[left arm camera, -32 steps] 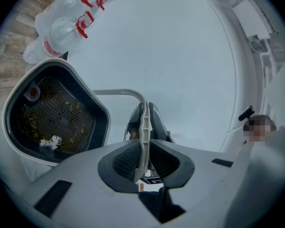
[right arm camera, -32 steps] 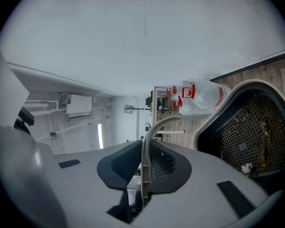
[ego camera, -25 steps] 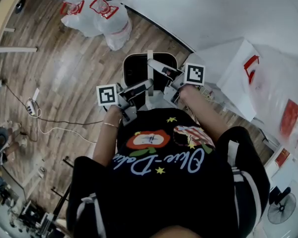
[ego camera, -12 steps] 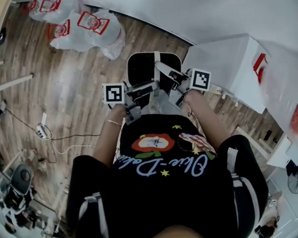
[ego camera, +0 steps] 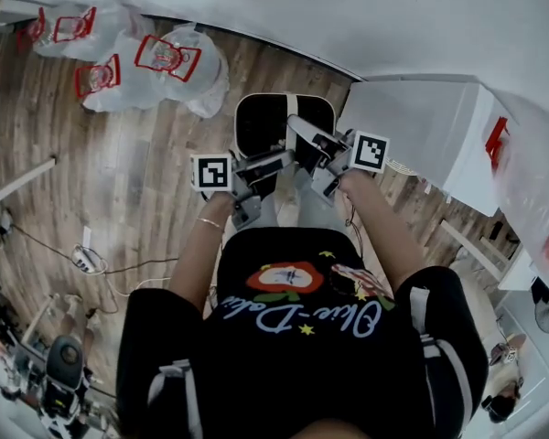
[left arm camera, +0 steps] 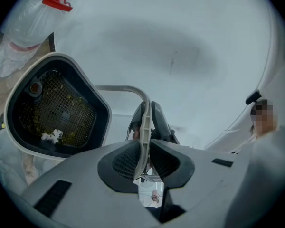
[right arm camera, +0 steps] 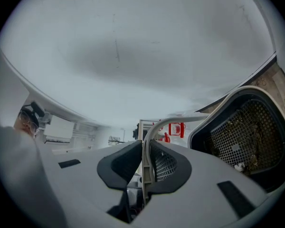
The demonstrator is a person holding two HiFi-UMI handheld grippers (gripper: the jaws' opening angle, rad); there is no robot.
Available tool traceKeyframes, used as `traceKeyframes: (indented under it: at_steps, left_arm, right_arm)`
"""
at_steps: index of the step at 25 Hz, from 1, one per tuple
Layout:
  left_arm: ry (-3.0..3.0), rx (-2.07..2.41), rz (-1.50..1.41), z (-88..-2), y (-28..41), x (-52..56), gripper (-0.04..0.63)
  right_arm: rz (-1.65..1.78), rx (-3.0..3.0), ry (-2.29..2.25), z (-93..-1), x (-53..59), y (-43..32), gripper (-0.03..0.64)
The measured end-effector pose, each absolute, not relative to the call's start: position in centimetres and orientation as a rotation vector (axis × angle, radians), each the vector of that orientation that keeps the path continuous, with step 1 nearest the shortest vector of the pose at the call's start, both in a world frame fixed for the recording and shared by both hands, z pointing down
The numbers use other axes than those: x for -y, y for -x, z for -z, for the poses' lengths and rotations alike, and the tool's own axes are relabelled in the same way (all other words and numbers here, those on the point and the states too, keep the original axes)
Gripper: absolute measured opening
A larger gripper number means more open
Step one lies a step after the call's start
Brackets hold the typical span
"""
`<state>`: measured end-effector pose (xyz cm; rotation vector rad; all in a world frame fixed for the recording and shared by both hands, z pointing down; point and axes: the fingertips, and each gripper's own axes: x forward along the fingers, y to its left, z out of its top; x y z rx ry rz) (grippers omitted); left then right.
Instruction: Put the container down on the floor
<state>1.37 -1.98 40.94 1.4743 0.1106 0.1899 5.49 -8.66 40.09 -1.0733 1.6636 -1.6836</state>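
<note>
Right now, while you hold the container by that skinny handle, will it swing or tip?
It may swing a bit: the container hangs from one thin handle, pinched by both the left gripper and the right gripper. The handle looks stiff, since it holds an even curve. The container is probably light, as its mesh shows only a few scraps.
</note>
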Motion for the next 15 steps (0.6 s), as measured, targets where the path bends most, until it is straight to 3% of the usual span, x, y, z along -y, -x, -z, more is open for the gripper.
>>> traceKeyframes:
  at_steps: [15]
  left_arm:
    - [-1.422,-0.062,-0.187,-50.2,-1.5,7.1,0.051]
  right_arm:
    - [1.786,-1.732,1.027,-49.4,14.7,-4.5,0.046]
